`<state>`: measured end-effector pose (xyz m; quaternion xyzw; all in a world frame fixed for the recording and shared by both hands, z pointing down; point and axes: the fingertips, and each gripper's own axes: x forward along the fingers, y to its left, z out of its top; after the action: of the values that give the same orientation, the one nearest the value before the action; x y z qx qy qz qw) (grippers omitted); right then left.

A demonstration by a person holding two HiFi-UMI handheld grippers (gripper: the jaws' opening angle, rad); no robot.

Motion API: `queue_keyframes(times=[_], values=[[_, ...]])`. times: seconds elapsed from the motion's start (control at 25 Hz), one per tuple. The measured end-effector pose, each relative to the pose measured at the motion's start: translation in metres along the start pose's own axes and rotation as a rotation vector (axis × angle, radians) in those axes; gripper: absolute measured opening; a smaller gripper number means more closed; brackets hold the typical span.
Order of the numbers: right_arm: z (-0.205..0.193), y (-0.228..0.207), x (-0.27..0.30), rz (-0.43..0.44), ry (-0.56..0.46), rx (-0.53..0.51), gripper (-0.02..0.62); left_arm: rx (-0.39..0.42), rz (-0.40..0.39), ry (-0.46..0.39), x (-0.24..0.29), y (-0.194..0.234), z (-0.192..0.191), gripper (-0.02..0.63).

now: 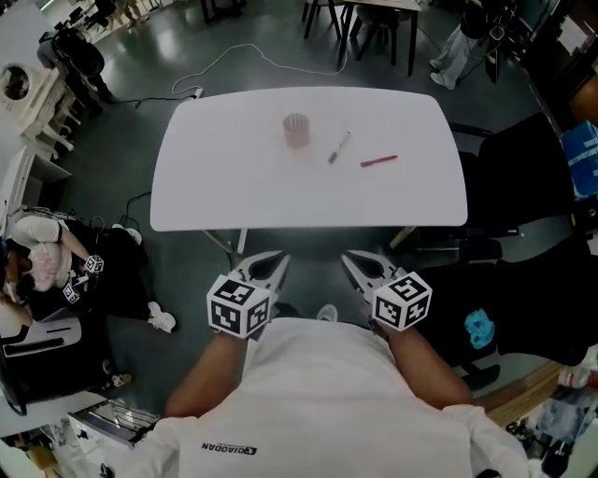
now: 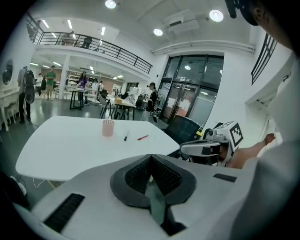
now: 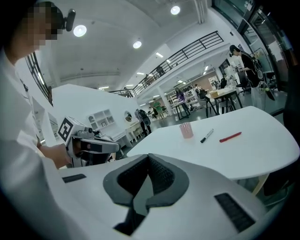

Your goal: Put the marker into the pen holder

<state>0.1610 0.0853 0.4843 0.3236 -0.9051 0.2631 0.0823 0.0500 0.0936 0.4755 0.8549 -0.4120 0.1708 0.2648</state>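
Marker (image 1: 338, 147) lies flat on our white table (image 1: 224, 187) near the pen holder (image 1: 296, 130), with grey floor (image 1: 131, 149) around it. Our left gripper (image 1: 277, 261) and right gripper (image 1: 348, 261) both have jaws together and hold nothing.

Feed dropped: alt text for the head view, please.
White table with a pink pen holder, a black marker right of it, then a red pen. Left tool and right tool hover short of its near edge, both shut and empty.

table (image 1: 234, 187): smooth, matt | pen holder (image 1: 296, 130): ribbed pink plastic | fingers (image 2: 166, 176): rough dark rubbery pads | floor (image 1: 271, 28): glossy
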Motion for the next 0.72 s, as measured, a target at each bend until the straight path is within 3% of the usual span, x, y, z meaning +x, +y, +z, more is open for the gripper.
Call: queue_keyframes(times=[0.4, 0.72], values=[[0.009, -0.022, 0.033, 0.009, 0.011, 0.04, 0.016, 0.017, 0.009, 0.056, 0.023, 0.028, 0.01, 0.026], [0.041, -0.045, 0.072, -0.061, 0.017, 0.034, 0.016, 0.083, -0.03, 0.052, 0.047, 0.075, 0.058, 0.026]])
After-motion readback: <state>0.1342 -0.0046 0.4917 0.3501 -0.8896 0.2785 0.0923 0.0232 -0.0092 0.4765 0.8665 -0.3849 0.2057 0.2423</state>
